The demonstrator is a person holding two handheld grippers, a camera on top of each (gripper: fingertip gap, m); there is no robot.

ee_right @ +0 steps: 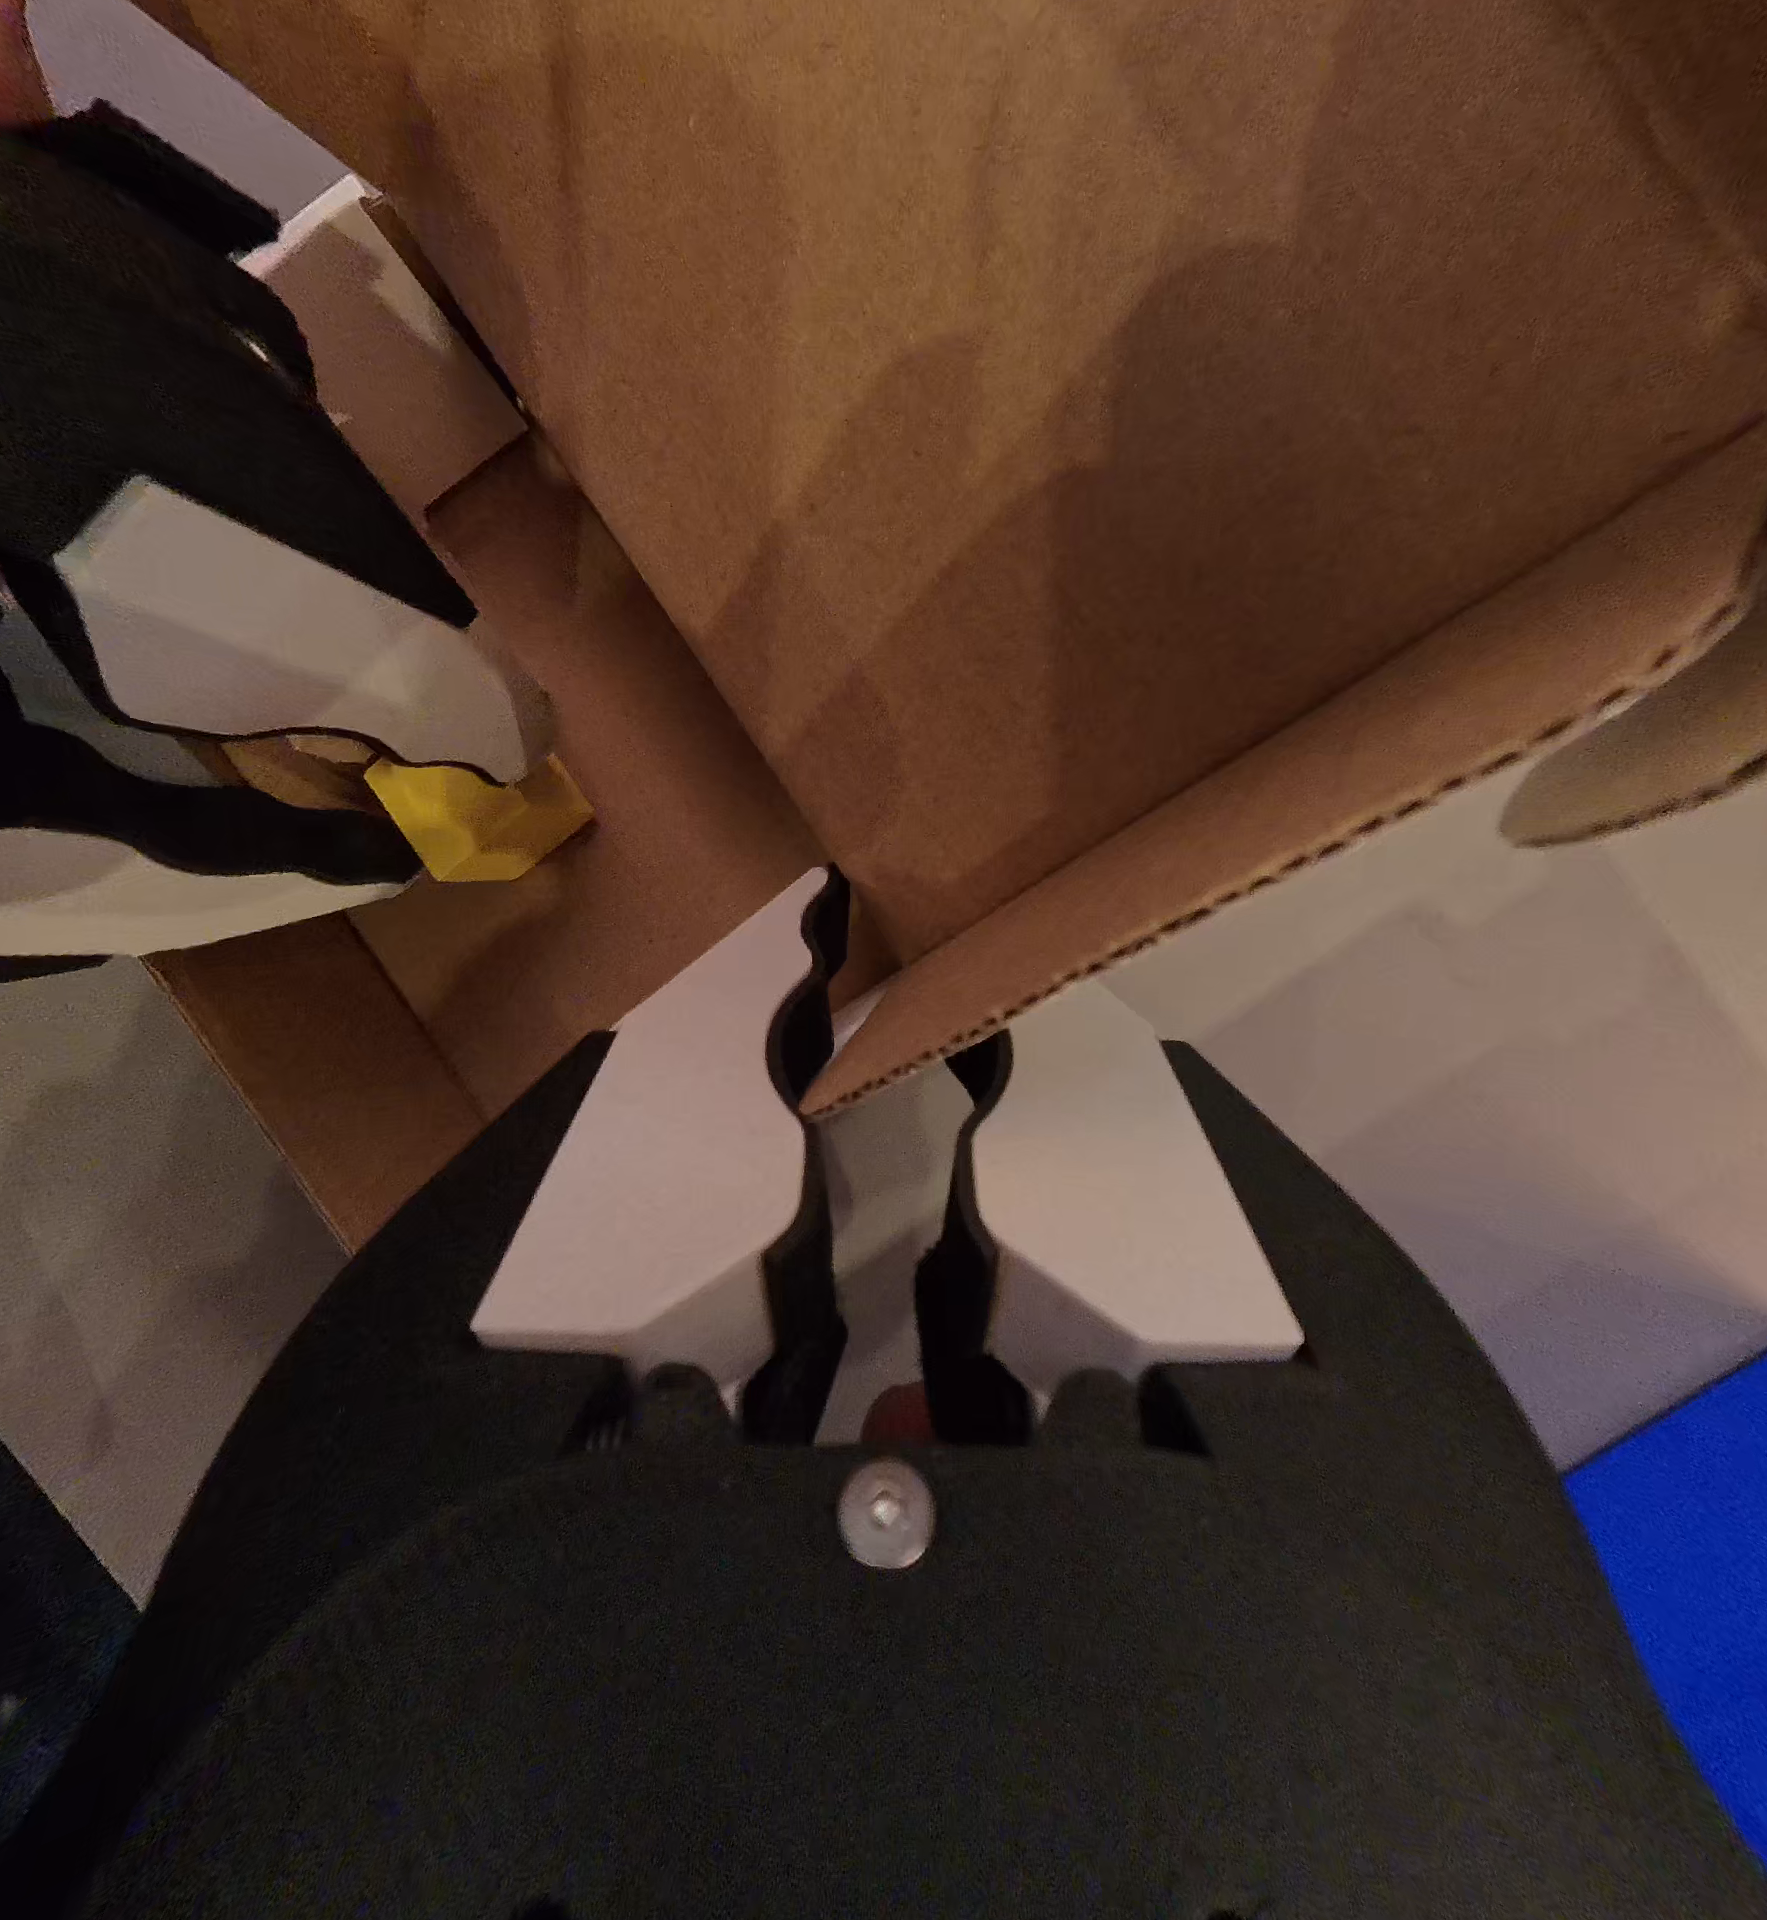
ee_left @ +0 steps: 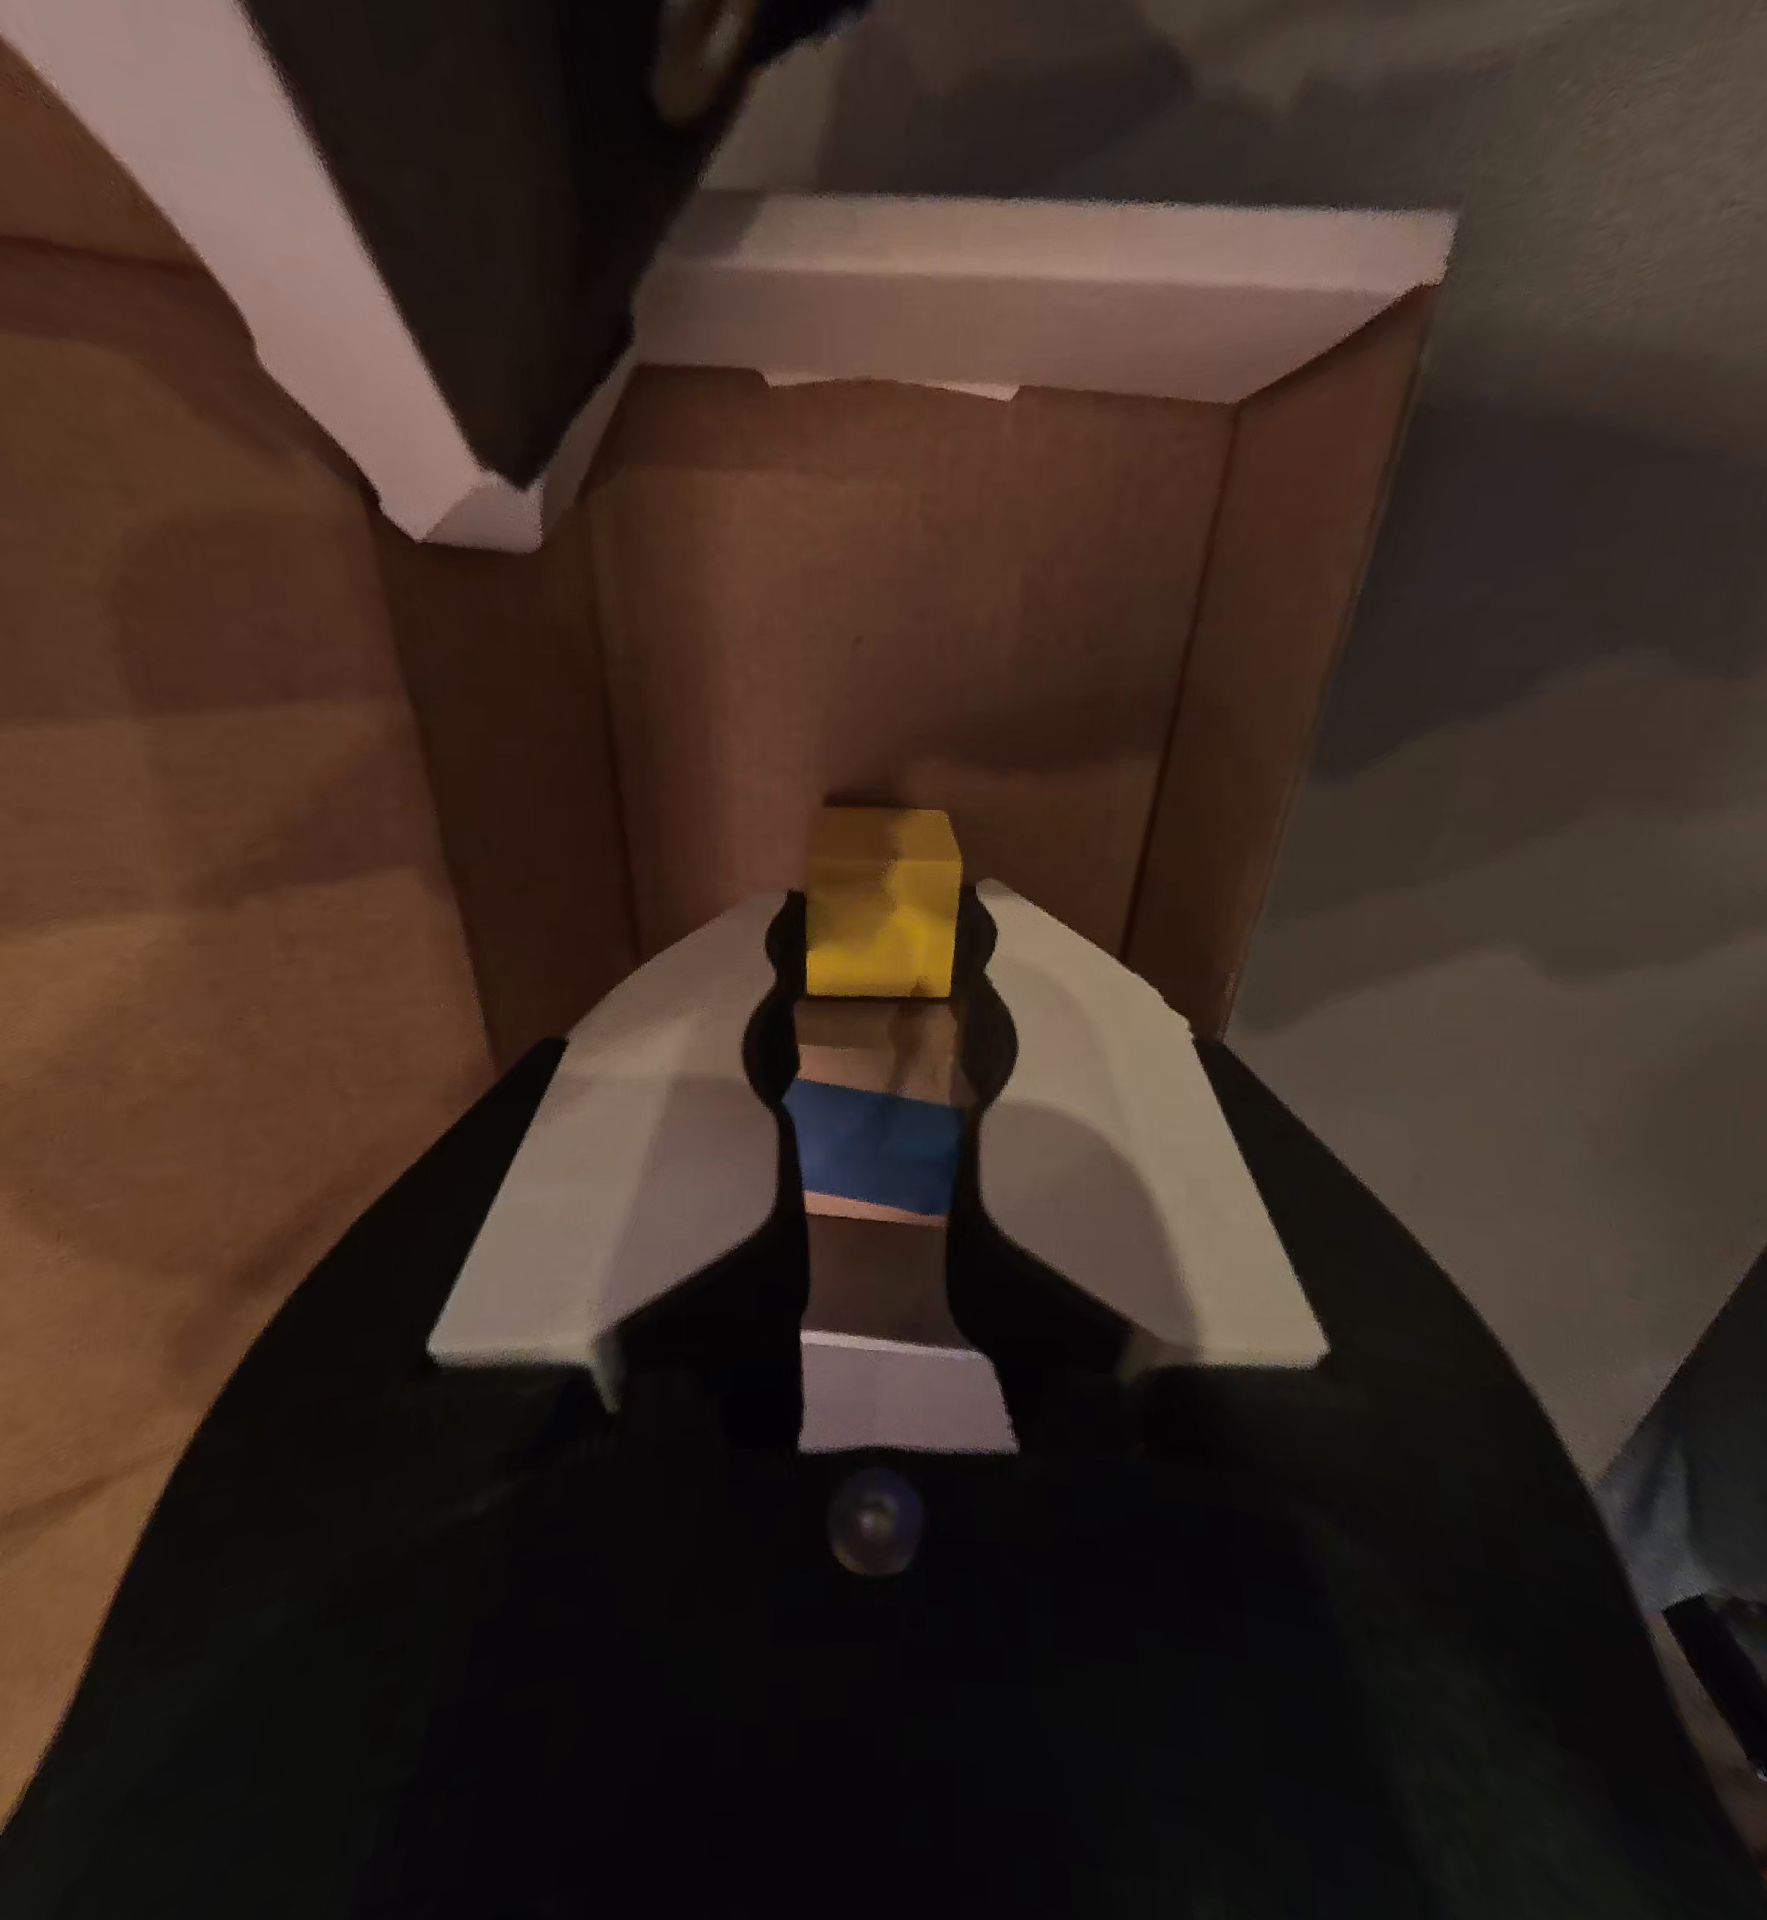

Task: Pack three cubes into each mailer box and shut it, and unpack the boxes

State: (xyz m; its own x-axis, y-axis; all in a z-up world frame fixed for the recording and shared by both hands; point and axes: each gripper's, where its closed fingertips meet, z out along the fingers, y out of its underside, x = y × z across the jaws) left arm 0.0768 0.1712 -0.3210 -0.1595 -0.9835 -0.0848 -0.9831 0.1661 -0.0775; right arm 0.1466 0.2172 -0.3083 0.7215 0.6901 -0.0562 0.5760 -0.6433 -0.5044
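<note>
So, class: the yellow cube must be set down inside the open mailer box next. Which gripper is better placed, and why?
Left. The left gripper already clamps the yellow cube over the mailer box floor, while the right gripper is busy pinching the lid open.

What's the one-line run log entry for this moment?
left gripper: shut on yellow cube, inside mailer box | right gripper: pinching box lid edge, holding it open | blue cube: in box
</note>
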